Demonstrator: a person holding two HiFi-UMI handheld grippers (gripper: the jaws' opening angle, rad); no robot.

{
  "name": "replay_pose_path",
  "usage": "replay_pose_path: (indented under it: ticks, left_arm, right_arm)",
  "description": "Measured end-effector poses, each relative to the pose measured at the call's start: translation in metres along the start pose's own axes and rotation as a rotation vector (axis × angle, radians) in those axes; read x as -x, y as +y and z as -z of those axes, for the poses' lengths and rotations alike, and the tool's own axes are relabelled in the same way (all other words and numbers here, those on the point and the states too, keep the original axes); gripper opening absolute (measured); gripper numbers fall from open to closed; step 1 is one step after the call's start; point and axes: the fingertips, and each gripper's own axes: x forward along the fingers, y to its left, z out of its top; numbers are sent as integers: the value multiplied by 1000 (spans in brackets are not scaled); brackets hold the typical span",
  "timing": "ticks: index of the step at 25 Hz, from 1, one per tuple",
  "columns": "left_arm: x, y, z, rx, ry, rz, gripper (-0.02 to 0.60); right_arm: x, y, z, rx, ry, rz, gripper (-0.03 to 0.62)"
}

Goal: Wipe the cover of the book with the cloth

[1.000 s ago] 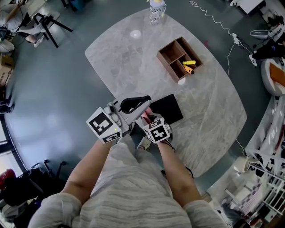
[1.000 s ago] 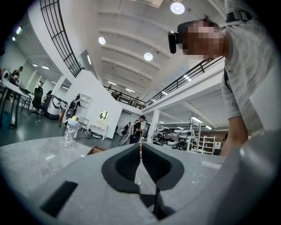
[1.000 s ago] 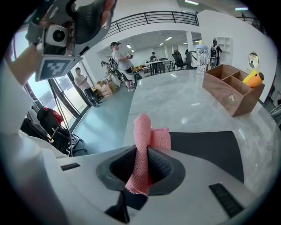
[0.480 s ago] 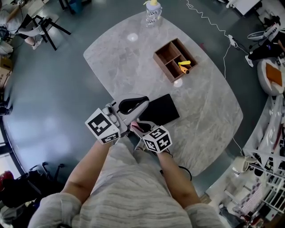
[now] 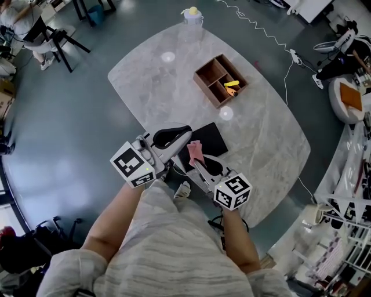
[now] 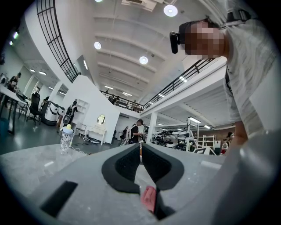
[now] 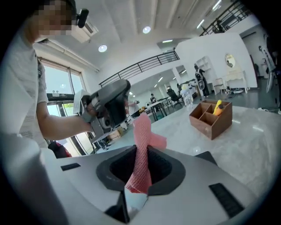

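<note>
A black book [image 5: 213, 137] lies near the front edge of the grey marble table [image 5: 261, 133]. My right gripper [image 5: 197, 160] is shut on a pink cloth [image 5: 195, 151], which it holds just over the book's near edge. In the right gripper view the cloth [image 7: 143, 132] stands up between the jaws of the right gripper [image 7: 140, 151]. My left gripper [image 5: 186, 134] is shut, close to the cloth's left, over the book's left corner. In its own view the left gripper [image 6: 140, 156] has its jaw tips touching, with a pink scrap [image 6: 148, 197] low in the gap.
A brown wooden organiser [image 5: 219, 80] with a yellow and orange item stands behind the book. A clear bottle [image 5: 192, 16] with a yellow cap is at the table's far edge. A white cable [image 5: 261, 29] trails on the floor; shelving and clutter stand at right.
My right gripper has drawn away from the left one, back and to the right, with the pink cloth in it. The left gripper has stayed where it was.
</note>
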Motion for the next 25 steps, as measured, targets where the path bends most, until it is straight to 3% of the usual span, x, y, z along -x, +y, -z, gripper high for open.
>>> replay_pose_path:
  ticks: [5, 11, 25]
  left_arm:
    - [-3, -14, -6, -11, -5, 17, 25]
    - [-13, -29, -15, -32, -11, 47, 25]
    - [-33, -59, -11, -58, 13, 100, 25]
  right_arm:
    - [42, -10, -46, 84, -175, 77, 54]
    - [76, -5, -92, 157, -319, 106, 54]
    - [121, -6, -115, 204, -411, 169, 54]
